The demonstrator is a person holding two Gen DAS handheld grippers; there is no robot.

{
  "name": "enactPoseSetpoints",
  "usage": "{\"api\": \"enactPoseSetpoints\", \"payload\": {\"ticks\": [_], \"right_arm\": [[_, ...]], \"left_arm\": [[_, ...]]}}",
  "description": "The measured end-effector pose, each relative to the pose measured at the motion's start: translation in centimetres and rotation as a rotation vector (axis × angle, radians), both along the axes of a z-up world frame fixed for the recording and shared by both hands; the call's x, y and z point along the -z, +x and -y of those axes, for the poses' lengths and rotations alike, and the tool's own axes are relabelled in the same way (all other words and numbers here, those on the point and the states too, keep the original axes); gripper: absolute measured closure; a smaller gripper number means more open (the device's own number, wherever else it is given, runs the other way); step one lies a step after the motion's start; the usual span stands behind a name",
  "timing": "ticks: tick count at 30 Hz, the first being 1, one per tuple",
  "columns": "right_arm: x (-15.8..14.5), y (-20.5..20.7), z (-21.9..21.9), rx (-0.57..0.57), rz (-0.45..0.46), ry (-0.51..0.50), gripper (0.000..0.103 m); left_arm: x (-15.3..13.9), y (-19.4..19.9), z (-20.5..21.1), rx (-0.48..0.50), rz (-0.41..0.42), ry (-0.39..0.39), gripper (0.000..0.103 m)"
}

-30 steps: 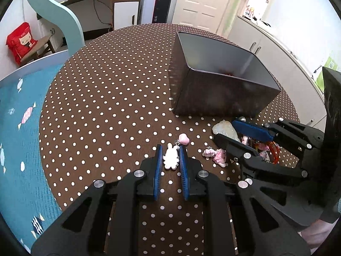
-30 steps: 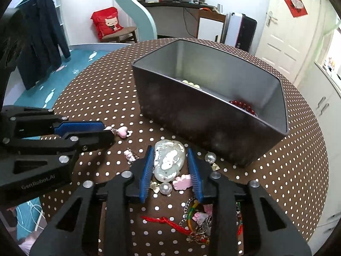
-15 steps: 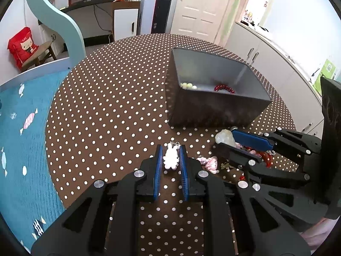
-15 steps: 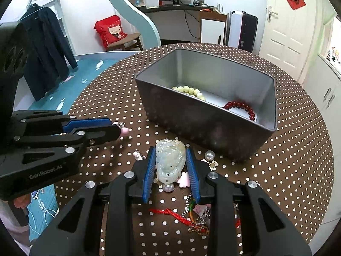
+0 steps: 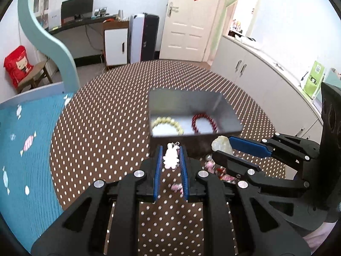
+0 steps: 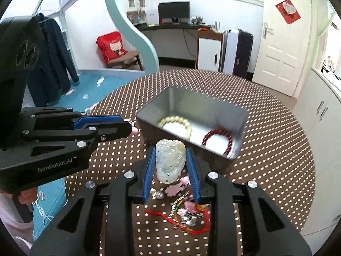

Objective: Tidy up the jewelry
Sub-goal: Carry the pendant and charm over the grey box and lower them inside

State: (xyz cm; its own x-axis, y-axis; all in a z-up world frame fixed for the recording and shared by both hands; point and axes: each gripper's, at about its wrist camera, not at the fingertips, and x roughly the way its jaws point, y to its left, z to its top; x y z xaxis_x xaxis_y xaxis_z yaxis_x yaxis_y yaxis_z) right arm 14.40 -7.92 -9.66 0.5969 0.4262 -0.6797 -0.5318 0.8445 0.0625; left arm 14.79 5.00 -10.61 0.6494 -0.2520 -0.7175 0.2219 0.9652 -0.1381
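"GenRobot.AI" is printed in white on the side of the black left gripper [image 6: 127,125], whose blue-padded fingers [image 5: 158,164] are clamped on one small white bunny-shaped charm [image 5: 171,157]. The right gripper [image 6: 170,160] has its fingers clamped on one pale green carved jade pendant [image 6: 169,159]. At twelve o'clock from both, the grey metal rectangular box [image 6: 215,108] on the brown polka-dot tabletop [image 5: 102,128] holds two bracelets: one cream bead bracelet [image 6: 177,122] and one dark red bead bracelet [image 6: 217,137]. At six o'clock from the pendant lies a tangle of red cord and small charms [image 6: 187,213], too jumbled to count.
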Motion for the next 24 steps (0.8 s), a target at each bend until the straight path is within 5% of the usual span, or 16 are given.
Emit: {"api": "enactPoseSetpoints", "payload": {"ticks": [11,24], "right_arm": [[-1.1,3.1,2.1,0.092,0.018,0.026,0.075],[1.1,7.8,1.2,0.092,-0.065,-0.006,0.075]], "left_arm": [[-2.5,3.0,2.5,0.043,0.050,0.005,0.087],[1.3,9.0,3.1,0.021,-0.076,0.013,0.087]]}}
